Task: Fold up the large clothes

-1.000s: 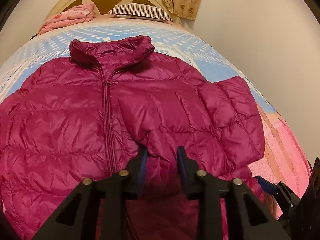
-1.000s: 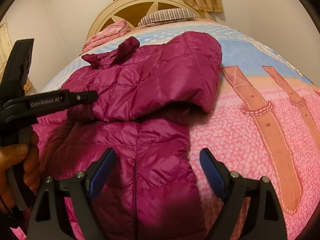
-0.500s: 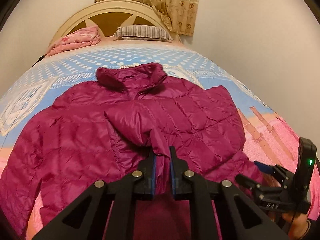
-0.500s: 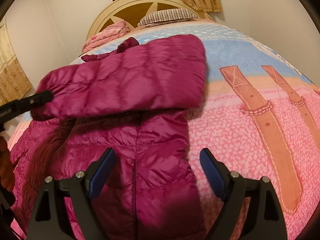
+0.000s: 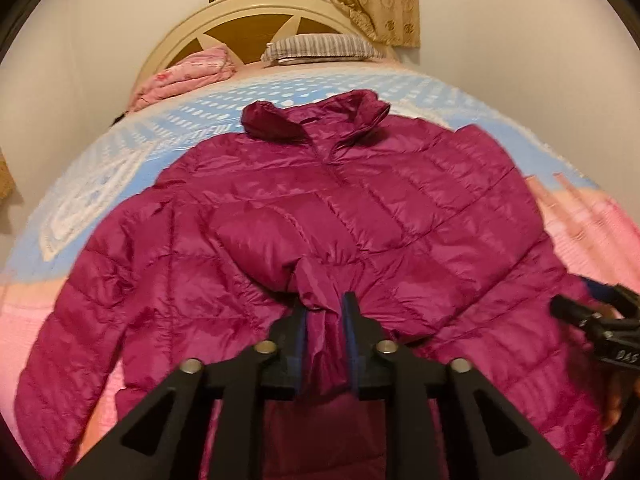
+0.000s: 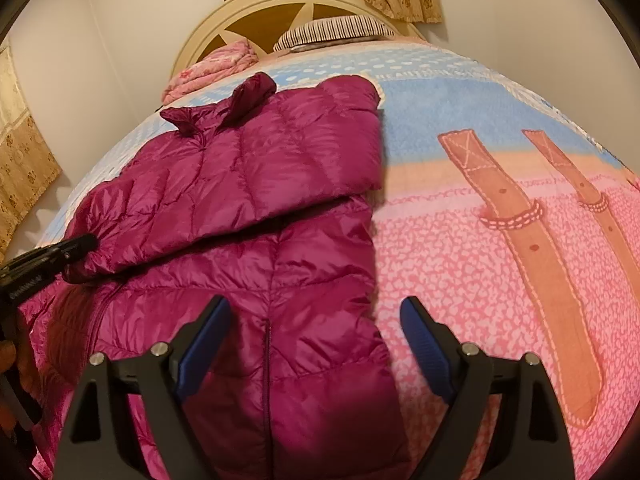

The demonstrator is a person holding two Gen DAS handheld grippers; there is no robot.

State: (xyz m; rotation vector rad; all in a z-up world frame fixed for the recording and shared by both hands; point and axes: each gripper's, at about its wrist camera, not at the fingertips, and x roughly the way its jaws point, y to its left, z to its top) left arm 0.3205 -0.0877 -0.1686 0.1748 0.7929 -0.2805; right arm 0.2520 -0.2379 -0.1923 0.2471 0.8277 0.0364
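Bed (image 6: 460, 240) carries puffy, slippery jacket (image 5: 360, 208); left hand-held gripper (image 5: 325, 336) pinches sleeve cuff (image 5: 316, 280) (best hold), right hand-held gripper (image 6: 312, 344) spread.

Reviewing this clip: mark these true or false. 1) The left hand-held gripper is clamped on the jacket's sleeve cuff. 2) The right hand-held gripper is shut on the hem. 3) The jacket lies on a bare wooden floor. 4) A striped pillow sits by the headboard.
1) True: the left hand-held gripper pinches the sleeve cuff of the magenta quilted puffer jacket, drawn across the front.
2) False: the right hand-held gripper is open, holding nothing.
3) False: the jacket lies on a pink and blue patterned bedspread.
4) True: the striped pillow sits by the cream arched headboard.
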